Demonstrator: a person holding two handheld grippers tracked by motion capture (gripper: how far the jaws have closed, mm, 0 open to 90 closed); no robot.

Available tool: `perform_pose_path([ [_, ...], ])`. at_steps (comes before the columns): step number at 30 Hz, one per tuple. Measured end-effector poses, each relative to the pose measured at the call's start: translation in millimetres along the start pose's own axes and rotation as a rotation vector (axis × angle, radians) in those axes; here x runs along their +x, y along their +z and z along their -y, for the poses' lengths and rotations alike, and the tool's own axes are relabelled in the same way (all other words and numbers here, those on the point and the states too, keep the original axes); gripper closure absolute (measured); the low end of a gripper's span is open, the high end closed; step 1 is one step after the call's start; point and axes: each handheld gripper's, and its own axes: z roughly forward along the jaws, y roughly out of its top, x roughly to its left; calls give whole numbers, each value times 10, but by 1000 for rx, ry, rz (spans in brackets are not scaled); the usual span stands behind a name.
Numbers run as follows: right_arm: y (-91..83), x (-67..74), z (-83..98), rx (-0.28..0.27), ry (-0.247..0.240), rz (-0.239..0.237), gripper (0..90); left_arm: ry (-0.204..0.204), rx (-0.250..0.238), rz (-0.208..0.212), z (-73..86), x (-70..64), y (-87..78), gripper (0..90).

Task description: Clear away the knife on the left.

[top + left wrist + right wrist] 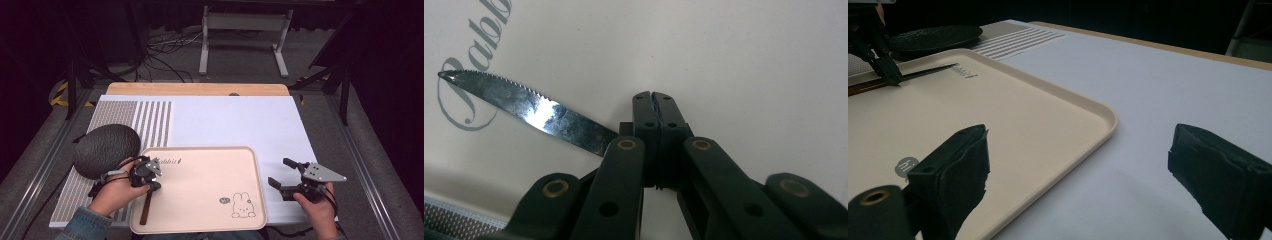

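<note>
The left gripper (148,186) pinches the knife (531,110) crosswise on the tray (210,200), its blade lying away from the right gripper (281,179), which stands spread on the desk

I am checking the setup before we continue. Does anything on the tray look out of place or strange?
Nothing looks spilled or damaged. The knife lies on the beige tray near its left edge, and the left gripper is shut on it where blade meets handle. The right gripper is open beside the tray.

A dark grey dome-shaped cover (106,150) sits just beyond the left hand-held gripper, on the white surface (240,125) with its striped mat (150,125).
</note>
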Motion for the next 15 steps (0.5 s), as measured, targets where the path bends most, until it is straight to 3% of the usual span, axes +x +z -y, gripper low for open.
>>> perform_pose_path([
  [15,4,1,1,6,-3,2,100,-6,0,-7,22,-3,-15,884],
])
